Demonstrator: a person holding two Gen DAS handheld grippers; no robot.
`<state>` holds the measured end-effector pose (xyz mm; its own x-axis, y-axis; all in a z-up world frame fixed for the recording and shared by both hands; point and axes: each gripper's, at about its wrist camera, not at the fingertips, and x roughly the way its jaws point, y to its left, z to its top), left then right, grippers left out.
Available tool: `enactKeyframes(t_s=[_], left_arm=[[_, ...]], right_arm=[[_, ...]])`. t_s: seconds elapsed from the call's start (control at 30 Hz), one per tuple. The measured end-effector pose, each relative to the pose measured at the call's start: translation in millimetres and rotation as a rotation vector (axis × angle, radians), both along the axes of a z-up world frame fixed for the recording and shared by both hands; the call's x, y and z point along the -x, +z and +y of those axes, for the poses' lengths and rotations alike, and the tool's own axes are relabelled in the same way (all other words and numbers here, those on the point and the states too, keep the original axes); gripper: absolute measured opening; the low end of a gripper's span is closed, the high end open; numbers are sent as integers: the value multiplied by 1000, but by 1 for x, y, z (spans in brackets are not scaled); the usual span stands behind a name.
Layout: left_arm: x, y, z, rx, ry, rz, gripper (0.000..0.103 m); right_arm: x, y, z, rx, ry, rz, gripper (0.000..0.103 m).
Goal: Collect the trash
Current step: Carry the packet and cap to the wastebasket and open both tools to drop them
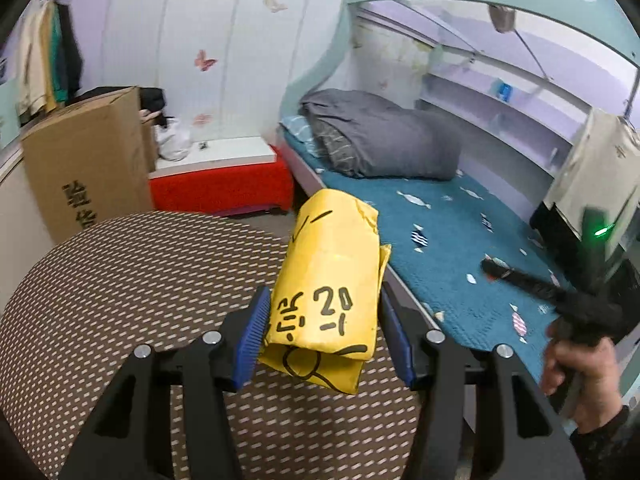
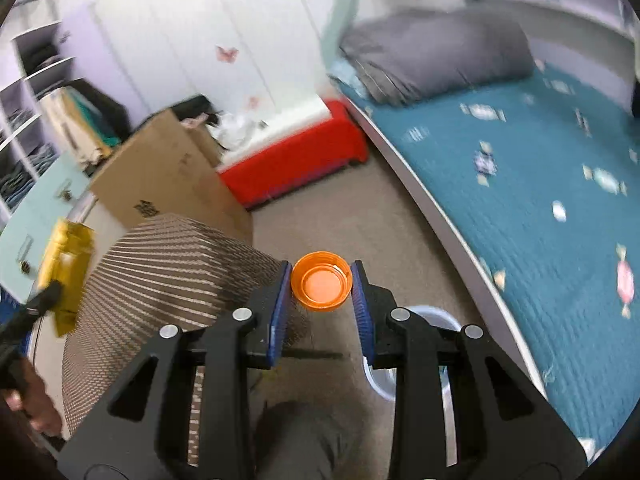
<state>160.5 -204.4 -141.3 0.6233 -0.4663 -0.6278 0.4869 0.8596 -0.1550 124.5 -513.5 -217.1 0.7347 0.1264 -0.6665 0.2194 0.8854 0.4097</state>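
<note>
My right gripper (image 2: 322, 284) sits closest to the lens, pads clamped on one orange plastic cap (image 2: 321, 286), open side facing the camera, held off the floor. What the next move turns on: the white bin (image 2: 434, 314) lies directly beneath and slightly behind that gripper, mostly hidden by its own linkage, so only part of the rim shows. I judge the cap needs little more than a short pull back toward me before release; the right hand is clearly the nearer one to the bin. My left gripper (image 1: 320, 328) is clamped on one yellow folded packet (image 1: 332, 280) with black marker scribbles. Its long axis runs along the fingers, pointing away from me, far end sticking out well past the pads. It hangs above the dotted brown stool (image 1: 120, 300), near the edge on the bed side, not touching it. The right-wrist view puts this packet (image 2: 68, 272) at far left, with the stool between it and the bin, so the left has the longer trip over to the right. Count: two trash items, one per gripper; one bin; one stool; one cardboard box (image 1: 88, 164); one red bench (image 1: 224, 188); one bed (image 1: 460, 240) with a teal cover. Bin contents: cannot tell.
</note>
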Motion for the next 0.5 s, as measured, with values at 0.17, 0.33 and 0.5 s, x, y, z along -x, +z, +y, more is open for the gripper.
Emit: enactKeyframes(t_s=[0.17,0.33,0.5], left_arm=[[-7,-9,-47,-29,-69,18,53],[-15,-22,-85,-58,-112,42,53],[-27,-44,-122,-94,-145,88,53]], right_arm=[[-15,-63,-28,-105,-42,105,29],[-30,-115,-45,-172,-57,190,30],[-40,-160,-66,-255,-76,262,72]])
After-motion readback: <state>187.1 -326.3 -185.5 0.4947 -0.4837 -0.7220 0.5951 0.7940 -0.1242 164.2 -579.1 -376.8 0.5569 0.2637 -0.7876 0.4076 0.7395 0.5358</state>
